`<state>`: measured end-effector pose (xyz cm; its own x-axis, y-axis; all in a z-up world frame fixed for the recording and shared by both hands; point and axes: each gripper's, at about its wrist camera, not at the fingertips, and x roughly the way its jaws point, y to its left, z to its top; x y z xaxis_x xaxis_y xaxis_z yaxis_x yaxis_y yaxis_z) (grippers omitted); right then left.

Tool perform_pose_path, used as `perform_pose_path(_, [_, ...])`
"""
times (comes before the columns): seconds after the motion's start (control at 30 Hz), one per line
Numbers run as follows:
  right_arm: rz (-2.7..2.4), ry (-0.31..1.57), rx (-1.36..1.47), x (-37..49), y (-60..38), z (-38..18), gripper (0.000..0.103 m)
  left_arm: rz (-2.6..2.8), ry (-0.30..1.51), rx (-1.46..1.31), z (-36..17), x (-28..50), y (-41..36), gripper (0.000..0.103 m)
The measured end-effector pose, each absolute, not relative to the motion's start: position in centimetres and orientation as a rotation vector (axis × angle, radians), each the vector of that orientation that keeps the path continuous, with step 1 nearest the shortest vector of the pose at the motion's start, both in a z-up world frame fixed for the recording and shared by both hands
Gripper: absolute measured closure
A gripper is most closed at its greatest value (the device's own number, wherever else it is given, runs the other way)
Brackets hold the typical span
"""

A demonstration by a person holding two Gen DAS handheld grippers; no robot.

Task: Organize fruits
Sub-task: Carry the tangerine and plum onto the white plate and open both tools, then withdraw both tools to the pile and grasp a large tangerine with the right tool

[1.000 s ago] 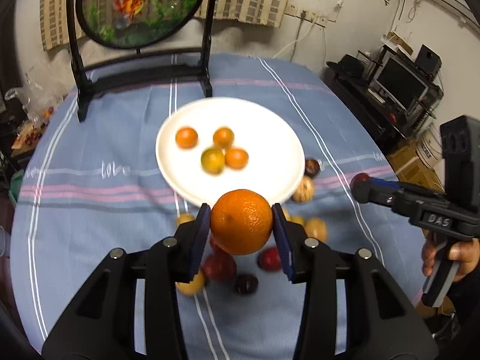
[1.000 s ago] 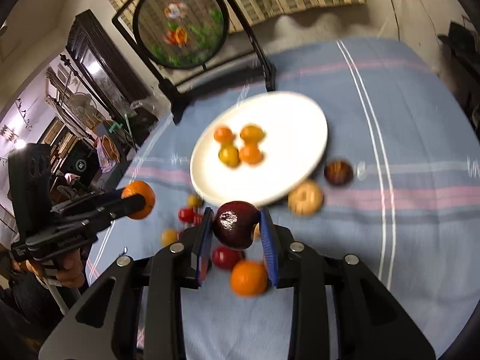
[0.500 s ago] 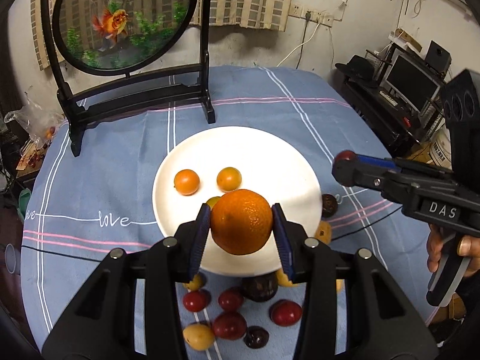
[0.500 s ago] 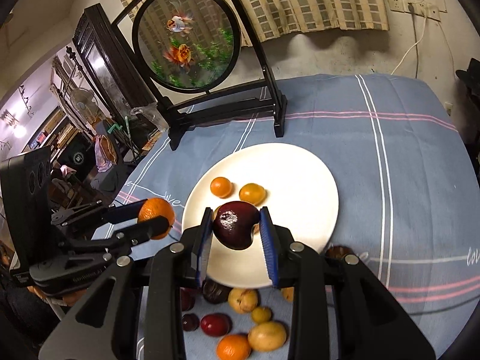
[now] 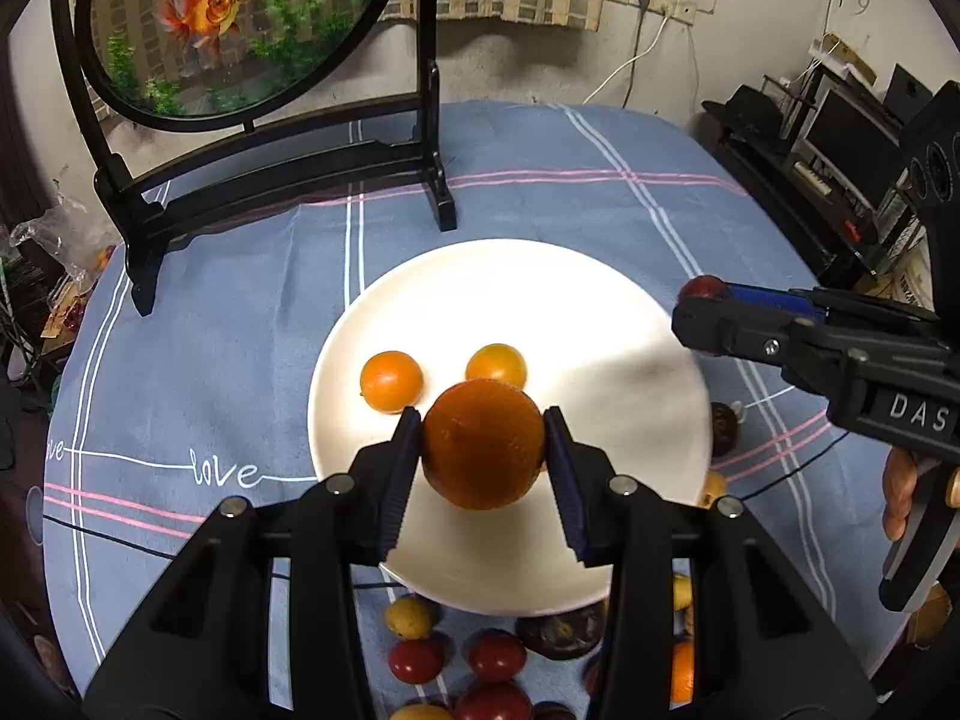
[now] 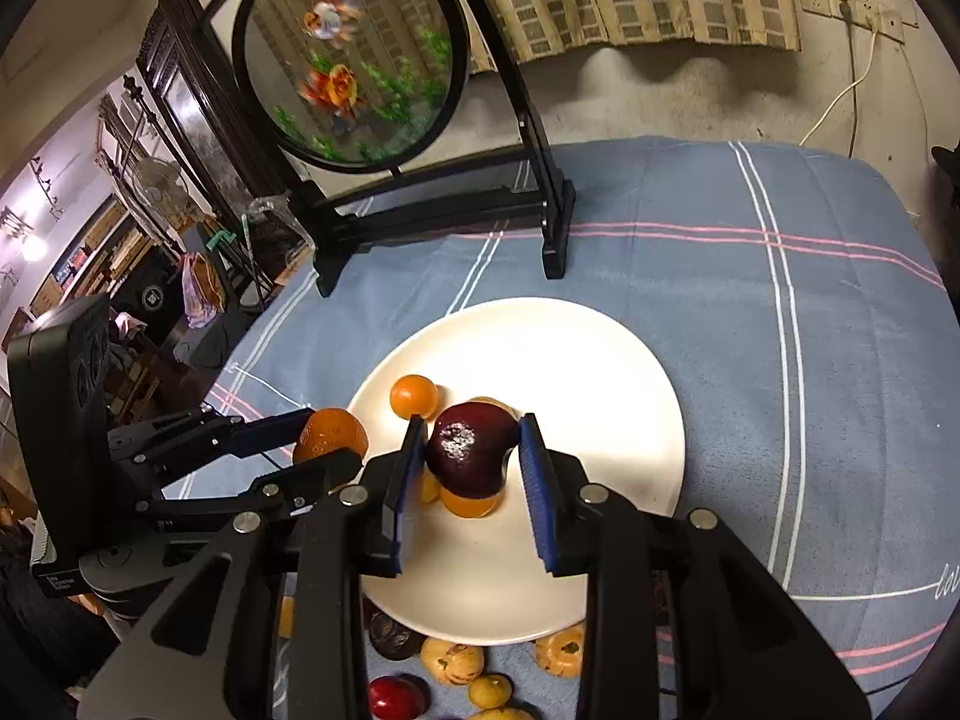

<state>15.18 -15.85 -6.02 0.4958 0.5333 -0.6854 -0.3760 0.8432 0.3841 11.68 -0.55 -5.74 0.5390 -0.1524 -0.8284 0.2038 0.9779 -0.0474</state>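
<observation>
On the blue cloth (image 5: 252, 312) sits a white plate (image 5: 630, 420) near a fish picture (image 5: 228, 18); the left gripper (image 5: 483, 450) squeezes an orange (image 5: 483, 443) over the plate; the right gripper (image 6: 468, 450) squeezes a dark plum (image 6: 471, 450) over it too.

Black plastic grippers (image 5: 483, 468) with blue-padded fingers (image 5: 396, 480), silver screws ("DAS" lettering).
</observation>
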Motion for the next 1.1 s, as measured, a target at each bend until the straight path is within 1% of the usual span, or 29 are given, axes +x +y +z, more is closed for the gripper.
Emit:
perform_pose_path(0.43, [0.546,0.962,0.167,18.0,-15.0,-8.5,0.071,-0.202,1.019,0.069,-7.9,14.4,-0.9,0.06])
perform_pose_path(0.53, [0.504,1.01,0.084,18.8,-14.1,-9.5,0.07,-0.204,1.052,0.047,-8.7,15.3,-0.9,0.059])
perform_pose_path(0.57, [0.489,1.03,0.07,19.2,-13.9,-9.9,0.069,-0.199,1.055,0.043,-8.9,15.3,-0.9,0.054])
perform_pose_path(0.6, [0.479,1.053,0.069,19.5,-13.8,-10.3,0.068,-0.192,1.048,0.048,-8.9,15.4,-1.0,0.045])
perform_pose_path(0.63, [0.491,1.072,0.078,19.8,-13.7,-10.7,0.063,-0.19,1.04,0.052,-8.9,15.4,-1.0,0.041])
perform_pose_path(0.7, [0.465,1.071,0.059,19.9,-13.6,-10.9,0.044,-0.19,1.034,0.051,-8.8,15.6,-0.9,0.039])
perform_pose_path(0.73, [0.444,1.062,0.056,20.0,-13.8,-11.0,0.043,-0.189,1.037,0.047,-8.8,15.6,-0.8,0.039])
perform_pose_path(0.83, [0.426,1.038,0.085,19.9,-14.8,-10.6,0.043,-0.173,1.027,0.031,-8.3,15.5,0.0,0.039])
perform_pose_path(0.97, [0.424,0.998,0.134,18.3,-16.9,-8.8,0.043,-0.149,0.987,0.007,-6.5,14.6,1.7,0.038])
perform_pose_path(1.03, [0.422,0.985,0.145,16.8,-18.0,-7.6,0.043,-0.134,0.965,-0.007,-5.4,13.9,2.9,0.033])
perform_pose_path(1.1, [0.433,0.975,0.174,15.2,-18.8,-6.7,0.043,-0.113,0.935,-0.011,-4.3,12.9,4.1,0.031])
